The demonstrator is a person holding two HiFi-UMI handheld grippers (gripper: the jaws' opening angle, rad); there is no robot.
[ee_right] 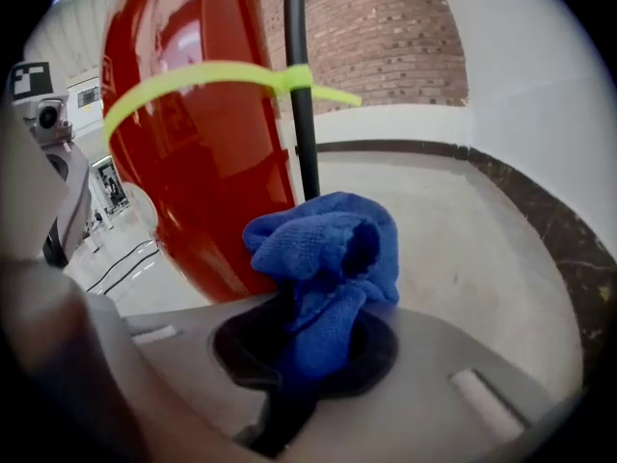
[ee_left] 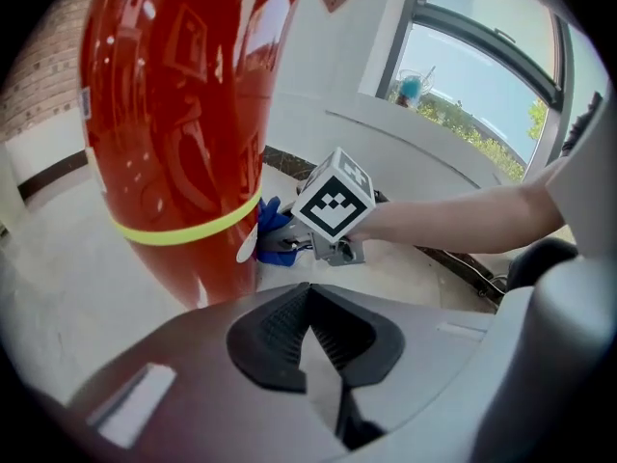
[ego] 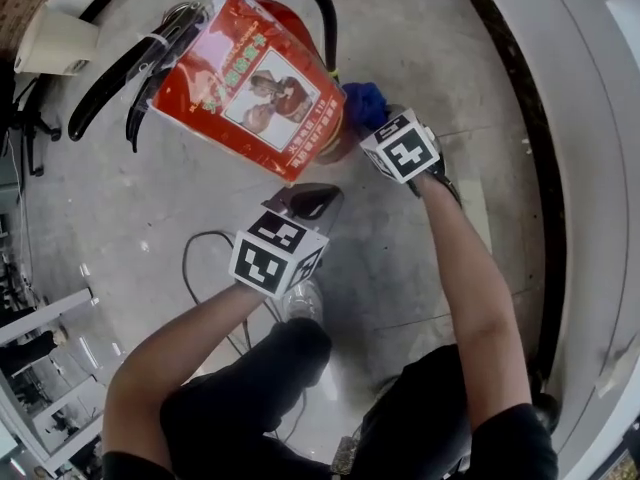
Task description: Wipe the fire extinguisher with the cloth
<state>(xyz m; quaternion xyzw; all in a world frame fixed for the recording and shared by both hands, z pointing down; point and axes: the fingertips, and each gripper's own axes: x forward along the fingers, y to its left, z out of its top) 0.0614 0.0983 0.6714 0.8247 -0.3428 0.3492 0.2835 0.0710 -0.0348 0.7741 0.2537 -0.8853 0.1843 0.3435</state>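
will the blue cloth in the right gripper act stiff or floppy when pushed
Likely floppy: the blue cloth bunches in soft folds where the right gripper pinches it. Probably light: it stands above the jaws unsupported. Its fuzzy weave may grip the glossy fire extinguisher.

Open floor (ego: 480, 68) lay at three o'clock of the fire extinguisher (ego: 240, 88); its hose (ego: 327, 23) curved past at one o'clock.

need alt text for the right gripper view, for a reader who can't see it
The right gripper grips a bunched blue cloth in its shut jaws, close beside the red fire extinguisher standing on a pale floor. A yellow-green tie circles the cylinder and its black hose; a brick wall stands behind.
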